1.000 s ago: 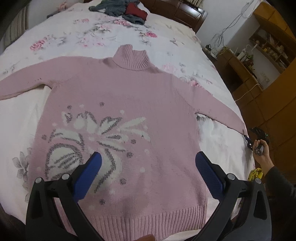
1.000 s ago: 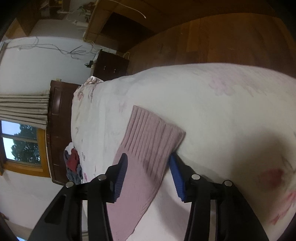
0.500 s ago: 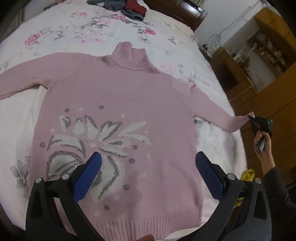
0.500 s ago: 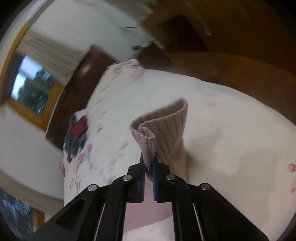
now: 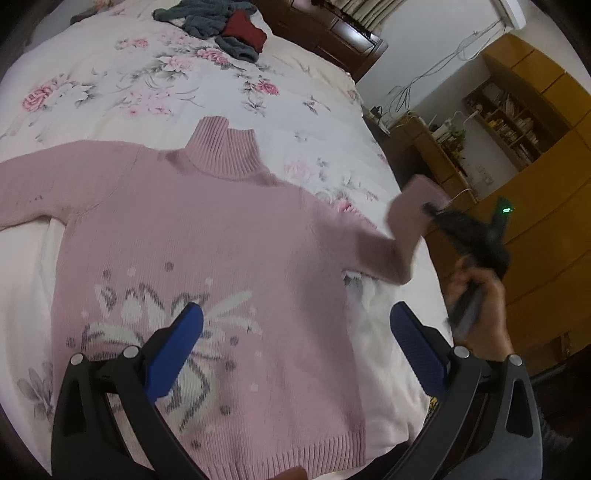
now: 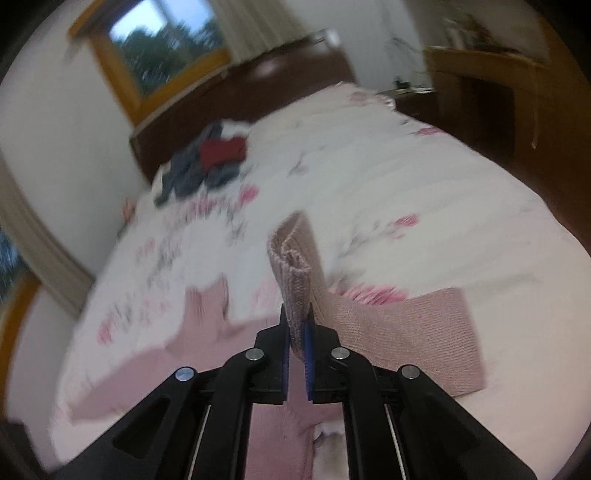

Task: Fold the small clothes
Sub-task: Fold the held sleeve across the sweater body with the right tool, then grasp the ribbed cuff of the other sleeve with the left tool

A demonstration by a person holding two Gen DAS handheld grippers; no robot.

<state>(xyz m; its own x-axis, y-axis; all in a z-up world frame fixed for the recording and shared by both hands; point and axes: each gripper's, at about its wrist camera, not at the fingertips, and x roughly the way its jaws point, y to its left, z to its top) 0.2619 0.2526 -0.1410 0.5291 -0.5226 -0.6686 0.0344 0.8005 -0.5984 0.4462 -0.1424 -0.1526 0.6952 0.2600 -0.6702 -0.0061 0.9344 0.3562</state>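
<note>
Between the right claw's (image 6: pixel 296 332) clenched blue pads, the ribbed cuff (image 6: pixel 295 273) of the pink turtleneck sweater (image 5: pixel 207 258) is pinched and raised above the floral bed (image 5: pixel 147 85). Below the left claw (image 5: pixel 295 343), released with pads wide apart, the sweater's body lies flat, face up.

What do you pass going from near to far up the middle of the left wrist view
Left gripper, open → pink sweater's ribbed hem → its flower pattern → its turtleneck collar → floral bedspread → pile of grey and red clothes.
</note>
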